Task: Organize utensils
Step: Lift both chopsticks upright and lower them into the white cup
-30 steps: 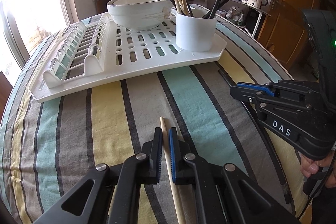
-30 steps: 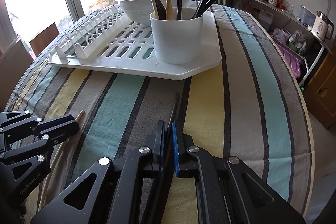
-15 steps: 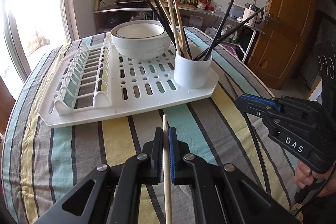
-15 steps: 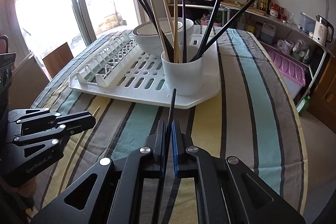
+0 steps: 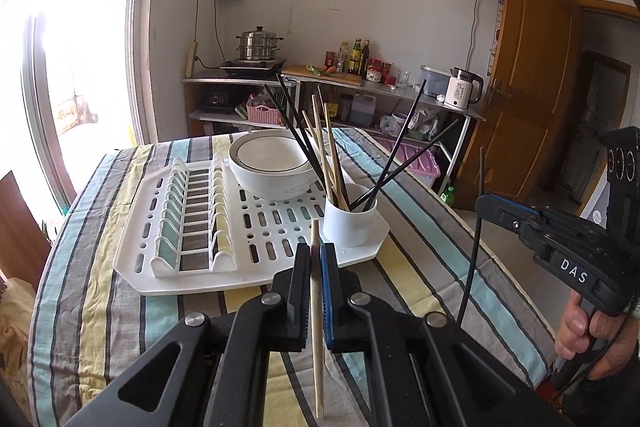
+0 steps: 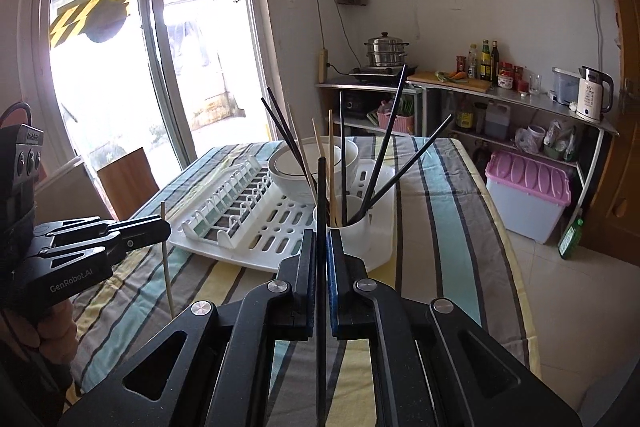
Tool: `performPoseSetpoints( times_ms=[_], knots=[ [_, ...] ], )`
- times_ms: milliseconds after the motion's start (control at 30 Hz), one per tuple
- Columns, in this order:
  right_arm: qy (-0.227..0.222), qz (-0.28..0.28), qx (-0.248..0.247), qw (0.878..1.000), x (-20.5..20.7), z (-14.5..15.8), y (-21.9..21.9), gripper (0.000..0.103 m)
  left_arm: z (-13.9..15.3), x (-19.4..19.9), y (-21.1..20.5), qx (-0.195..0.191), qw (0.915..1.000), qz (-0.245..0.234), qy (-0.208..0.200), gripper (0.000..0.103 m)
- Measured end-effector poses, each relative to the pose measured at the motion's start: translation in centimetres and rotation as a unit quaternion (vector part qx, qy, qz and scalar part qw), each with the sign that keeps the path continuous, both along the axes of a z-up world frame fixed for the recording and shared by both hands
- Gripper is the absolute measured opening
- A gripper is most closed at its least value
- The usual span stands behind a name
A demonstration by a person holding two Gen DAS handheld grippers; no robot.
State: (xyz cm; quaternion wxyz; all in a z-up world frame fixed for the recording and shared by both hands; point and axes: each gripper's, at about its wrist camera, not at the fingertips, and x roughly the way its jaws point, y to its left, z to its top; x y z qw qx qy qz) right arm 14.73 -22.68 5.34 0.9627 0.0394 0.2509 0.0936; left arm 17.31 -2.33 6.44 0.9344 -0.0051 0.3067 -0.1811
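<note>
My left gripper (image 5: 315, 259) is shut on a wooden chopstick (image 5: 316, 327) and holds it upright, well above the striped table. My right gripper (image 6: 321, 247) is shut on a black chopstick (image 6: 321, 195), also upright and raised. A white cup (image 5: 350, 215) on the white drying rack (image 5: 224, 227) holds several black and wooden chopsticks. The cup also shows in the right wrist view (image 6: 356, 227). The right gripper shows in the left wrist view (image 5: 492, 205) with its black chopstick (image 5: 474, 247); the left gripper shows in the right wrist view (image 6: 160, 227).
A white bowl (image 5: 272, 165) sits on the rack behind the cup. The rack's plate slots (image 5: 192, 215) are on its left. The table's right edge (image 5: 500, 267) is near my right hand. A kitchen shelf (image 5: 360, 83) stands beyond the table.
Both grippers have risen from the tablecloth and pulled back, each lifting its chopstick off the table and tilting it upright. The rack and cup now look farther away.
</note>
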Motion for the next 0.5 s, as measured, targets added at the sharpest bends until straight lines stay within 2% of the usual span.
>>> performPoseSetpoints(
  times_ms=[267,500],
  knots=[
    [-0.022,-0.006,0.002,1.0,-2.8,0.4,-0.3,0.005,0.6,-3.6,1.0,-0.011,0.9997,-0.004,-0.02,0.005],
    [-0.029,-0.011,0.002,1.0,-3.6,0.8,-0.5,0.005,0.9,-3.9,1.1,-0.011,0.9998,-0.008,-0.018,0.005]
  ],
)
